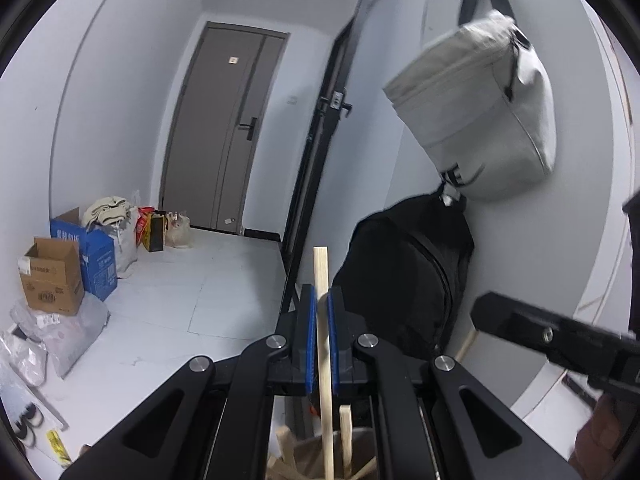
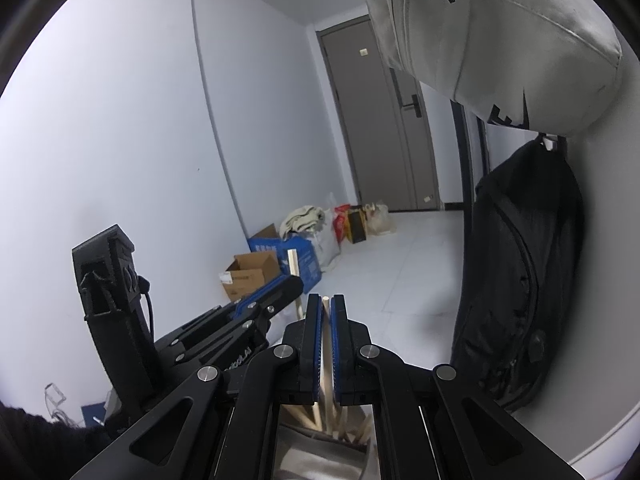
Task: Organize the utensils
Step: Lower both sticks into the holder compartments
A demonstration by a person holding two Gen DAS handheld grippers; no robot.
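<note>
My left gripper (image 1: 322,294) is shut on a pale wooden stick (image 1: 323,320) that stands upright between its blue pads, its top end poking above the fingertips. Below it a metal cup (image 1: 360,434) holds several more wooden sticks. My right gripper (image 2: 326,302) is shut on another wooden stick (image 2: 327,360), held upright over the same cup (image 2: 320,460). The left gripper (image 2: 296,282) also shows in the right wrist view, just left of the right one, with its stick's top end (image 2: 293,262) above it. The right gripper's body (image 1: 560,340) shows at the right of the left wrist view.
A black backpack (image 1: 408,276) and a grey bag (image 1: 480,112) hang on the wall at the right. Cardboard boxes (image 1: 52,276), a blue box (image 1: 96,256) and bags line the left wall. A grey door (image 1: 228,128) stands at the hallway's far end.
</note>
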